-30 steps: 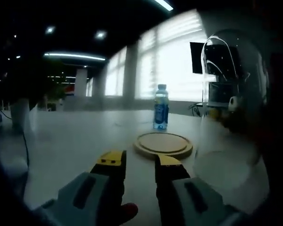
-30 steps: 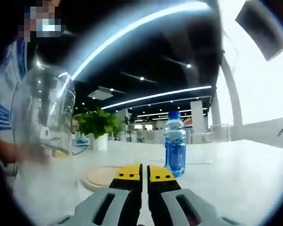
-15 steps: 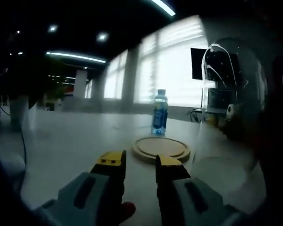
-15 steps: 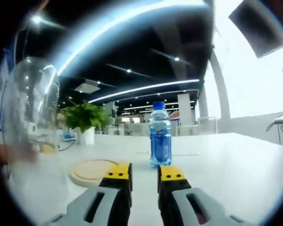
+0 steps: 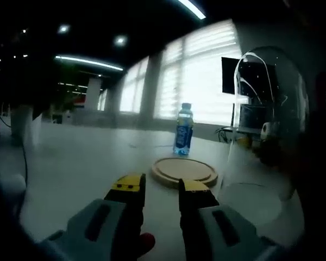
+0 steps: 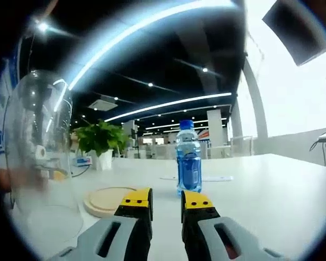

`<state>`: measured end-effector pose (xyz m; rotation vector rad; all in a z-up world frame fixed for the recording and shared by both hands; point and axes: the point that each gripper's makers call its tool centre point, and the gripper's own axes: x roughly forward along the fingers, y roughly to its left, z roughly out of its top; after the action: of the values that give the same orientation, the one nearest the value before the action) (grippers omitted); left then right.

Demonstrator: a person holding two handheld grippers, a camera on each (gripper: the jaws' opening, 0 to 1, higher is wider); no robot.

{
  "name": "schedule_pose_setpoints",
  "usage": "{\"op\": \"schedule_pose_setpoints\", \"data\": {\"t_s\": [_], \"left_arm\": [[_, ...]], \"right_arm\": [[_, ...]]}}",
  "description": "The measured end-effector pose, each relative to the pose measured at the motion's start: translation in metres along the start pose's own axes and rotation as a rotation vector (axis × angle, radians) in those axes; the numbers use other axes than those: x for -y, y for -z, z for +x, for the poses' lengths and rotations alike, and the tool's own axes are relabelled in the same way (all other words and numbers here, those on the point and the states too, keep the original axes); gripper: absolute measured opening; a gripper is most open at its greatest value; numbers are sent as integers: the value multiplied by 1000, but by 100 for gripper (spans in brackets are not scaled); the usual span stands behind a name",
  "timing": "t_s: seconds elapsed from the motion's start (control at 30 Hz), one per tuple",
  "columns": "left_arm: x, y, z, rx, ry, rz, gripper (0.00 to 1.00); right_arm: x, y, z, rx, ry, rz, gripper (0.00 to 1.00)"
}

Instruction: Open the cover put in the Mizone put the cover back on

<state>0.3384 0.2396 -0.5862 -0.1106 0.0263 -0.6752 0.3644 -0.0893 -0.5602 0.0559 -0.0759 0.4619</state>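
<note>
The blue Mizone bottle [image 5: 183, 129] [image 6: 188, 165] stands upright on the white table, just beyond a round wooden base [image 5: 186, 171] [image 6: 110, 199]. The clear glass dome cover [image 5: 263, 125] [image 6: 39, 152] rests on the table off the base, at the right in the left gripper view and at the left in the right gripper view. My left gripper [image 5: 160, 187] is open and holds nothing, low over the table short of the base. My right gripper [image 6: 166, 201] is open and empty too, pointing at the bottle from a short way off.
The white table [image 5: 87, 163] stretches wide around the base. A potted plant [image 6: 101, 142] stands at the far side. A dark monitor [image 5: 231, 70] and bright windows lie behind the dome. A person's sleeve [image 6: 0, 130] shows through the dome.
The right gripper went from shut to open. Both views shifted slightly; the bottle, base and dome stayed in place.
</note>
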Motion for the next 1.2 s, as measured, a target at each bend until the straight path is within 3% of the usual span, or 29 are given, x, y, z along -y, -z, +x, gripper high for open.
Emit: {"op": "schedule_pose_setpoints", "data": {"t_s": [0.33, 0.6, 0.97, 1.2], "left_arm": [[1, 2, 0, -9, 1, 3, 19], [2, 3, 0, -15, 7, 4, 19], [3, 4, 1, -19, 16, 0, 18], [3, 4, 1, -18, 17, -5, 18]], "right_arm": [[2, -6, 12, -12, 30, -8, 14], [11, -31, 29, 3, 60, -9, 14], [12, -49, 61, -14, 62, -45, 15], [19, -75, 84, 5, 74, -60, 15]]}}
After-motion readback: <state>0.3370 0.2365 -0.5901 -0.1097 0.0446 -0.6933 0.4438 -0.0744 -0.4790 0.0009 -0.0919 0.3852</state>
